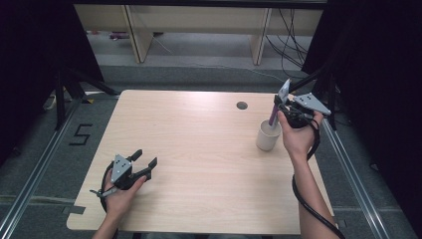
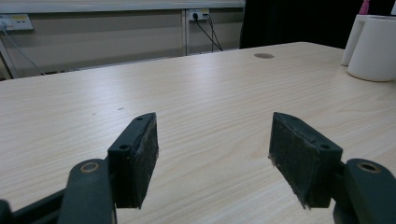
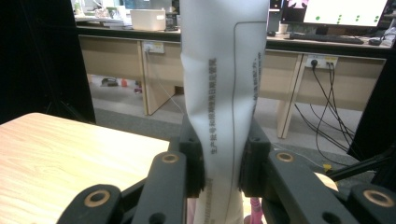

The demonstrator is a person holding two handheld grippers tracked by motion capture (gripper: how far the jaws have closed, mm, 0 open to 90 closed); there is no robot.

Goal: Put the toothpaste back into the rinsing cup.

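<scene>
Hands are coming in from the near counter (image 1: pixel 199 149) edge: left gripper (image 1: pixel 146 160) is resting with jaws apart, wide bare wood ahead; right gripper (image 1: pixel 279 102) is hovering over the cup (image 1: pixel 267 135) near the far right edge. Left gripper view: jaws are gaping, cup far right. Right gripper view: jaws are clamping a white tube (image 3: pixel 224 93) printed with small Chinese text, standing upright between them.

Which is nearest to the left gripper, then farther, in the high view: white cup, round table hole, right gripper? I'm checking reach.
1. White cup, to the right.
2. Round table hole, far side, and right gripper, above the cup holding a tube: too close to call.
</scene>
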